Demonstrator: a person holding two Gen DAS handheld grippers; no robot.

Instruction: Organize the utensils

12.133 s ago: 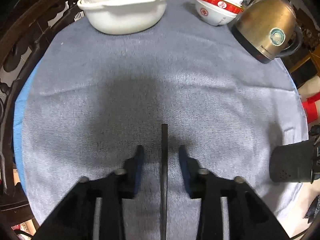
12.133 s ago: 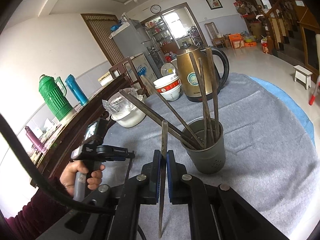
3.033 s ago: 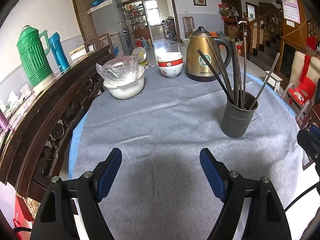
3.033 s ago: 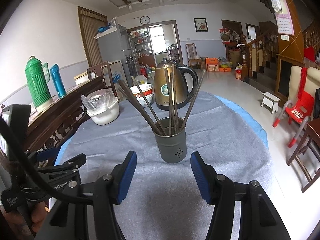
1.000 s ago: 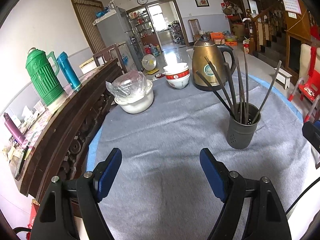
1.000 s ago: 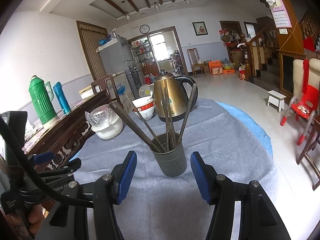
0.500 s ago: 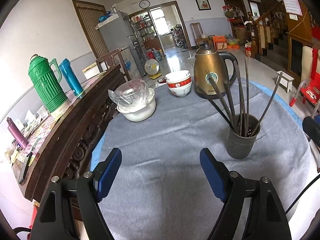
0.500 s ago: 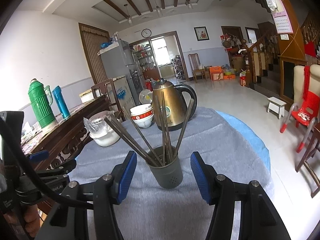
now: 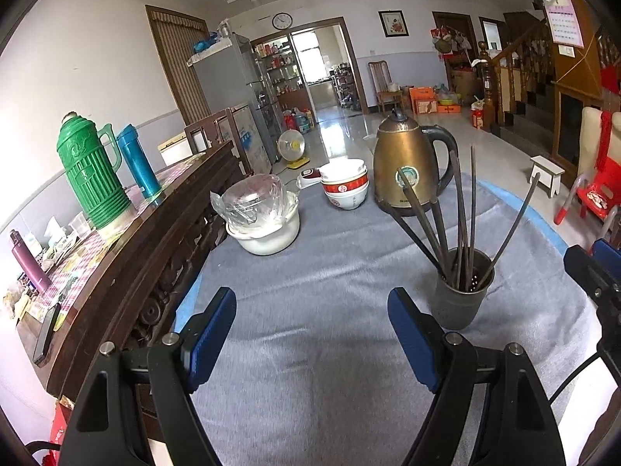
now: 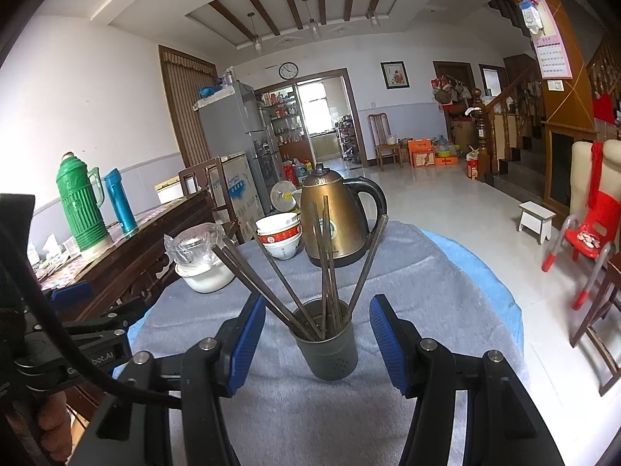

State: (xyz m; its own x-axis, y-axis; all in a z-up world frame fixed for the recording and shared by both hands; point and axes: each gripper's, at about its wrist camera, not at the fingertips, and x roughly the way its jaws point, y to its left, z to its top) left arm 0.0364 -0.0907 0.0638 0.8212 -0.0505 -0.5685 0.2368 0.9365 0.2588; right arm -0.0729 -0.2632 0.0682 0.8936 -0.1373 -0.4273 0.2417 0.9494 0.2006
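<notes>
A dark grey utensil holder stands on the grey cloth and holds several dark chopsticks that lean outward. In the right wrist view the holder sits just ahead, between my fingers, with the chopsticks fanned out. My left gripper is open and empty, to the left of the holder. My right gripper is open and empty, its jaws wide on either side of the holder without touching it. The right gripper's edge shows in the left wrist view.
A brass kettle, stacked red-rimmed bowls and a white pot covered with plastic stand at the table's far side. A dark wooden sideboard with green and blue flasks runs along the left.
Both grippers have drawn back and risen a little, so the holder looks smaller and farther. Both stay open and empty.
</notes>
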